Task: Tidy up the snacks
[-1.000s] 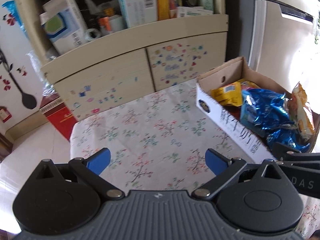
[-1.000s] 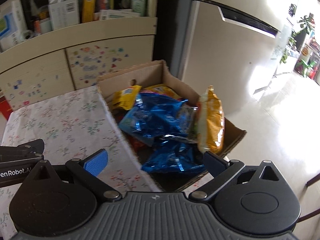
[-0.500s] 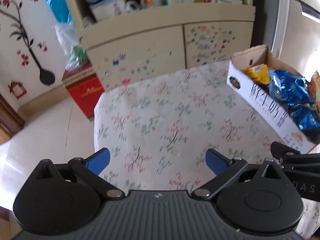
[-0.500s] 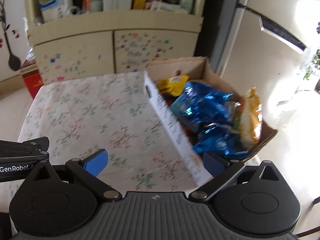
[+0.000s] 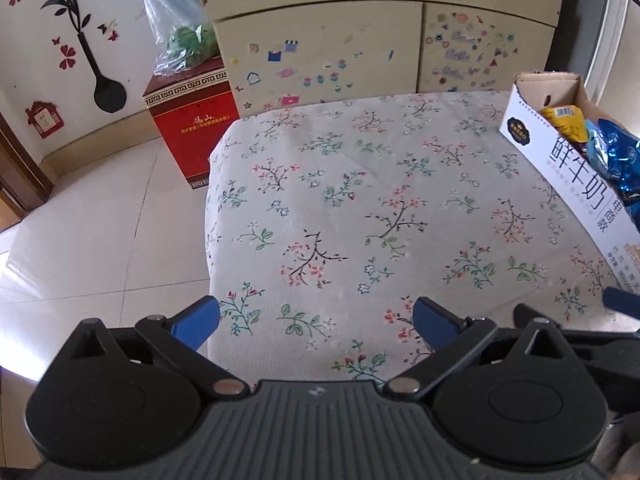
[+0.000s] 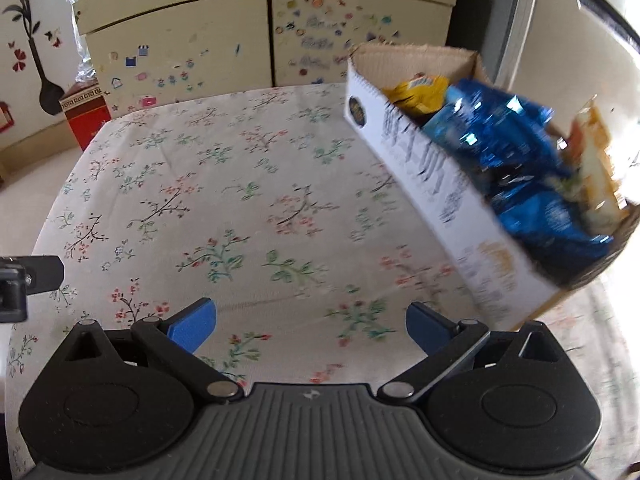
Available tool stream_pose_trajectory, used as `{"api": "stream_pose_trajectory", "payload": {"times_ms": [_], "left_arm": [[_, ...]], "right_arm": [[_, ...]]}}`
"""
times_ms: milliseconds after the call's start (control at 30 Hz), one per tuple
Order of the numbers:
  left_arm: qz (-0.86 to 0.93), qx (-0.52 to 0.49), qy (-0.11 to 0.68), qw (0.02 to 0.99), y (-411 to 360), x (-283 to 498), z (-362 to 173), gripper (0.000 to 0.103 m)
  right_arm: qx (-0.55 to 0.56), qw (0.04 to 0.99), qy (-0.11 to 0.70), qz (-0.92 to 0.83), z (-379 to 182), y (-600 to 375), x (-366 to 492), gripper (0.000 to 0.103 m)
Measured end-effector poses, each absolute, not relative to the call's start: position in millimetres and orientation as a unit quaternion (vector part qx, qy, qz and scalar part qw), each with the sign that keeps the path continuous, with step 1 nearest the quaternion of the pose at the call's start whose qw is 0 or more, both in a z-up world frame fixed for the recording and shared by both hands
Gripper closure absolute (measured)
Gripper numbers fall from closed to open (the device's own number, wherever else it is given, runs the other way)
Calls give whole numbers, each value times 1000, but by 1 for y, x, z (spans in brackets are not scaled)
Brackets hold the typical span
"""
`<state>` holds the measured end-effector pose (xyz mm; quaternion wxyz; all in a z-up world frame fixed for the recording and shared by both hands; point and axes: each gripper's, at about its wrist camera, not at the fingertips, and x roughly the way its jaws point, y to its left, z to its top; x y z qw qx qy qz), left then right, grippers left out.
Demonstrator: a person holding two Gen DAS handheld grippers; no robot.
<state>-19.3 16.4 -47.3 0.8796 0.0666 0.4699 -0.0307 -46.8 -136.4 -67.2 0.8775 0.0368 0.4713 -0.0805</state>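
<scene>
A white cardboard box [image 6: 432,184] with printed sides stands on the right of the floral-cloth table [image 6: 224,184]. It holds blue foil snack bags [image 6: 516,160], a yellow bag [image 6: 416,94] and an orange bag [image 6: 596,168]. The box also shows at the right of the left wrist view [image 5: 568,176]. My right gripper [image 6: 310,326] is open and empty above the table's near edge, left of the box. My left gripper [image 5: 316,320] is open and empty over the table's near left part.
A cream cabinet [image 5: 360,48] with stickers stands behind the table. A red box [image 5: 192,120] with a plastic bag [image 5: 176,36] on it sits on the tiled floor at the left. The table's left edge [image 5: 208,216] drops to the floor.
Both grippers have pulled back and swung left, away from the box. The box now sits further right in both views and more of the table shows.
</scene>
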Motion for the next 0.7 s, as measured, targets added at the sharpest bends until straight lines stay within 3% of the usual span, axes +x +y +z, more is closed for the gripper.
{"api": "stream_pose_trajectory", "payload": {"times_ms": [700], "left_arm": [[-29,58,478,876,22,-12,-55,1]], "right_arm": [[18,930,355,-91,-106,-104,-33,0]]}}
